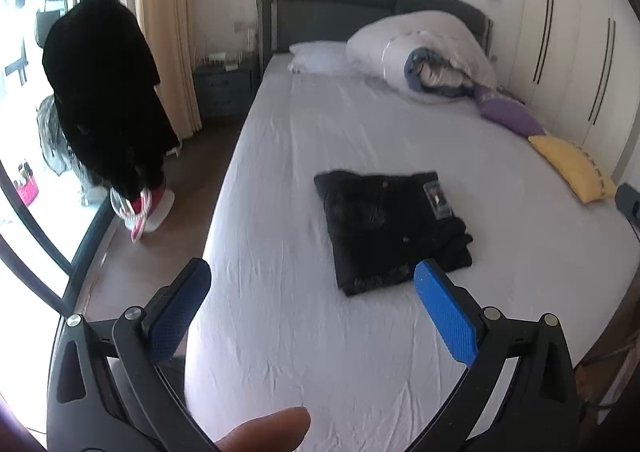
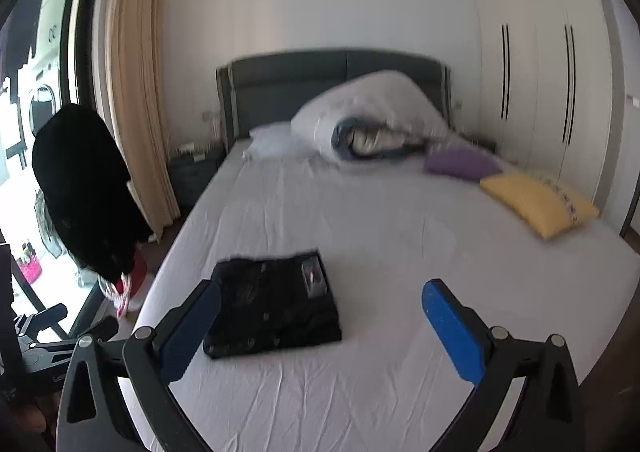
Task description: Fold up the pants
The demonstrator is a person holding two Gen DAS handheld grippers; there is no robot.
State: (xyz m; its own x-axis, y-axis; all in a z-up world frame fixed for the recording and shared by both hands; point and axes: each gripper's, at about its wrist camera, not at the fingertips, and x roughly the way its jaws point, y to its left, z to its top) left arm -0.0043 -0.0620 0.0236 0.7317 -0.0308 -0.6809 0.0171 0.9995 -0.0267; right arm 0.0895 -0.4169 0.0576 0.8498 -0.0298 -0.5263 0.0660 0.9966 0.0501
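Black pants (image 1: 384, 230) lie folded into a compact square on the white bed sheet (image 1: 280, 180), with a label patch on top. They also show in the right wrist view (image 2: 272, 304). My left gripper (image 1: 312, 292) is open and empty, held above the bed's near part, short of the pants. My right gripper (image 2: 320, 312) is open and empty, held back from the bed, with the pants just past its left finger. A thumb (image 1: 268, 428) shows at the bottom of the left wrist view.
A rolled duvet (image 1: 424, 56), a white pillow (image 1: 316, 56), a purple cushion (image 1: 508, 112) and a yellow cushion (image 1: 572, 168) lie at the bed's far and right sides. A rack with dark clothes (image 1: 100, 100) stands left by the window. Wardrobes (image 2: 540, 84) line the right wall.
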